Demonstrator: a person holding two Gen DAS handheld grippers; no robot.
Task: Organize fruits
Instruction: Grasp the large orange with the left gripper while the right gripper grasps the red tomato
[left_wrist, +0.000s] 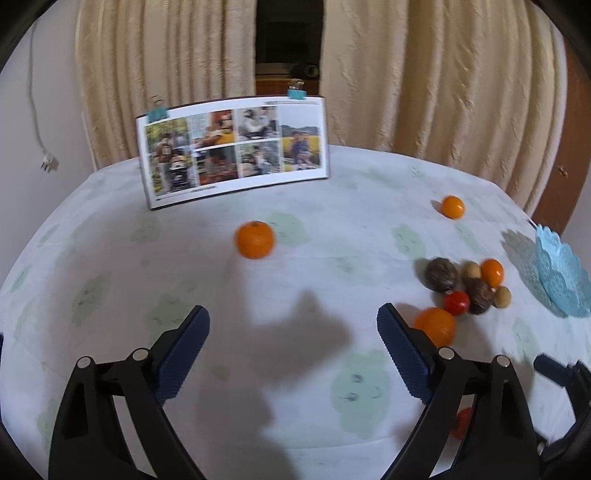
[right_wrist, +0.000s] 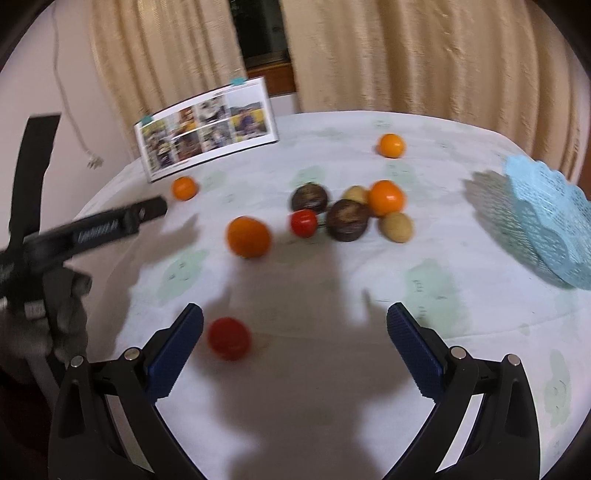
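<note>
Right wrist view showed us the right gripper (right_wrist: 295, 325), jaws spread wide, with the red tomato (right_wrist: 229, 338) just beside its left jaw.

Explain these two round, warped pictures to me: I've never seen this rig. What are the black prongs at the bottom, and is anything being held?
Each picture comes from a fisheye camera on a hand-held two-finger gripper. One looks along the left gripper, the other along the right gripper; the prongs are their fingers. Both are open and hold nothing. On the tablecloth lie oranges, such as one, red tomatoes, dark round fruits and pale ones. A blue basket sits at the right, a photo board behind.
</note>
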